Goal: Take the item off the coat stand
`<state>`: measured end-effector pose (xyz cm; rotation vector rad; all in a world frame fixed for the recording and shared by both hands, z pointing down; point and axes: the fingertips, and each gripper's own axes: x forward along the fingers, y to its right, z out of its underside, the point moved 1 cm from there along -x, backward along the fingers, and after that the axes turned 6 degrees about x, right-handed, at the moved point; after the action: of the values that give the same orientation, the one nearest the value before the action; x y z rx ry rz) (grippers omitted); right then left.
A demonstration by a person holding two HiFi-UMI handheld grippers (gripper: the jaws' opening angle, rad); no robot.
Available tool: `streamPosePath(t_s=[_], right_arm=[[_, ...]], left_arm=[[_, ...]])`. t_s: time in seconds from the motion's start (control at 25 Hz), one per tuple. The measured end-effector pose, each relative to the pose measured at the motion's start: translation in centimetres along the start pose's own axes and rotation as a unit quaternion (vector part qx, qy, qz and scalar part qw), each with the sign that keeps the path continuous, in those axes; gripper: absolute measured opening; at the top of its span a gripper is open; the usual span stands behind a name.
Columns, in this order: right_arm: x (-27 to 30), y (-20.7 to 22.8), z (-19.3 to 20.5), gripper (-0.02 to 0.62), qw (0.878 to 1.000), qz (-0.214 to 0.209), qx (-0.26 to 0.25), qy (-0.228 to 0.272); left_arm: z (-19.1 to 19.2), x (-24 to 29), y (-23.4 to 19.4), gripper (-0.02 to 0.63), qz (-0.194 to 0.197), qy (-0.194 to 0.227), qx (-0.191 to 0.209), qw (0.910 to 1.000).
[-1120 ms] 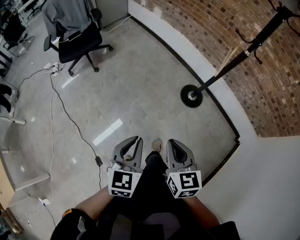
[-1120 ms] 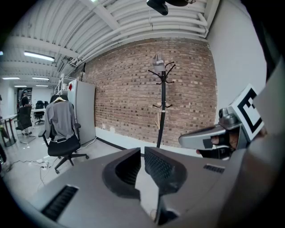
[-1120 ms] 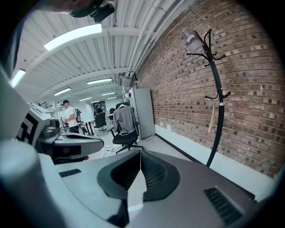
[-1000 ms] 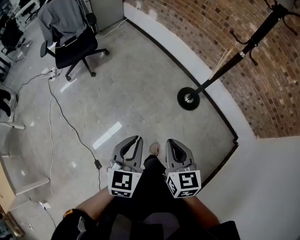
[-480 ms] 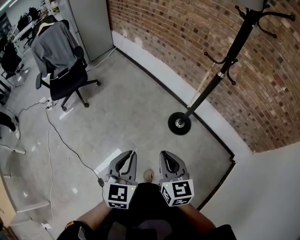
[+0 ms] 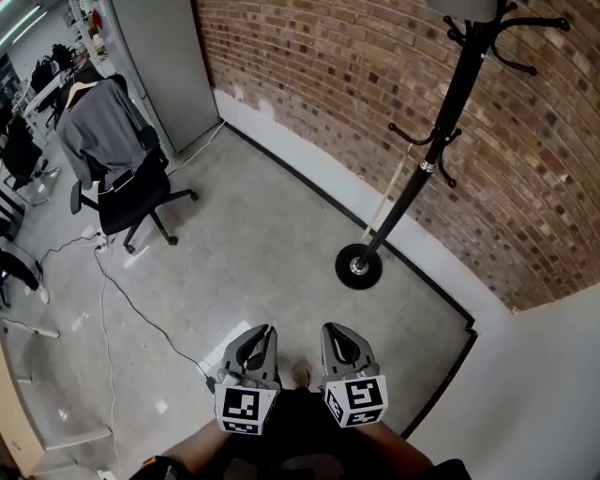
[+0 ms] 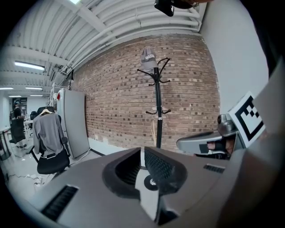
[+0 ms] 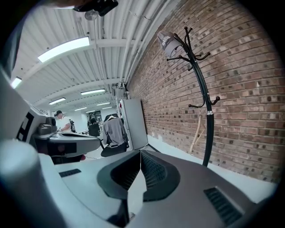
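Note:
The black coat stand (image 6: pixel 412 183) rises from a round base (image 6: pixel 359 267) on the floor in front of the brick wall. On its top sits a grey hat (image 6: pixel 466 7), cut off by the frame edge in the head view; the hat (image 7: pixel 148 55) shows whole in the left gripper view, and the hat (image 8: pixel 168 42) also shows in the right gripper view. My left gripper (image 6: pixel 261 331) and right gripper (image 6: pixel 335 329) are side by side low in the head view, well short of the stand. Both are shut with nothing between their jaws, as the left gripper (image 7: pixel 143 151) and right gripper (image 8: pixel 140 153) show.
A thin pale stick (image 6: pixel 389 199) leans on the wall behind the stand. An office chair with a grey garment (image 6: pixel 117 141) and a grey cabinet (image 6: pixel 159 66) stand at the far left. Cables (image 6: pixel 117 295) run over the floor there. A white wall (image 6: pixel 553 394) closes the right corner.
The view has lifted and come nearer the stand, which now looks more upright and shows its top. Both grippers advanced together, staying shut side by side.

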<state>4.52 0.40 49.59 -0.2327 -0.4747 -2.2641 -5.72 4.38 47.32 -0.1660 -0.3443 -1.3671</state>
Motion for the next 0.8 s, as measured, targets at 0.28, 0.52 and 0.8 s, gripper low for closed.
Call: streamPosePath(t_s=[0.28, 0.52, 0.8], right_arm=[[1.8, 2.7, -1.5, 0.015, 0.999, 0.043, 0.008, 0.006], [5.4, 3.8, -3.5, 0.015, 0.996, 0.087, 0.013, 0.008], [11.4, 3.5, -6.3, 0.015, 0.993, 0.115, 0.007, 0.005]], left_arm=[[-1.5, 4.6, -0.2, 0.058, 0.051, 0.007, 0.017, 0.9985], [-3.1, 9.0, -2.7, 0.058, 0.1, 0.014, 0.026, 0.9945], [-4.6, 13.5, -7.8, 0.058, 0.134, 0.031, 0.025, 0.9902]])
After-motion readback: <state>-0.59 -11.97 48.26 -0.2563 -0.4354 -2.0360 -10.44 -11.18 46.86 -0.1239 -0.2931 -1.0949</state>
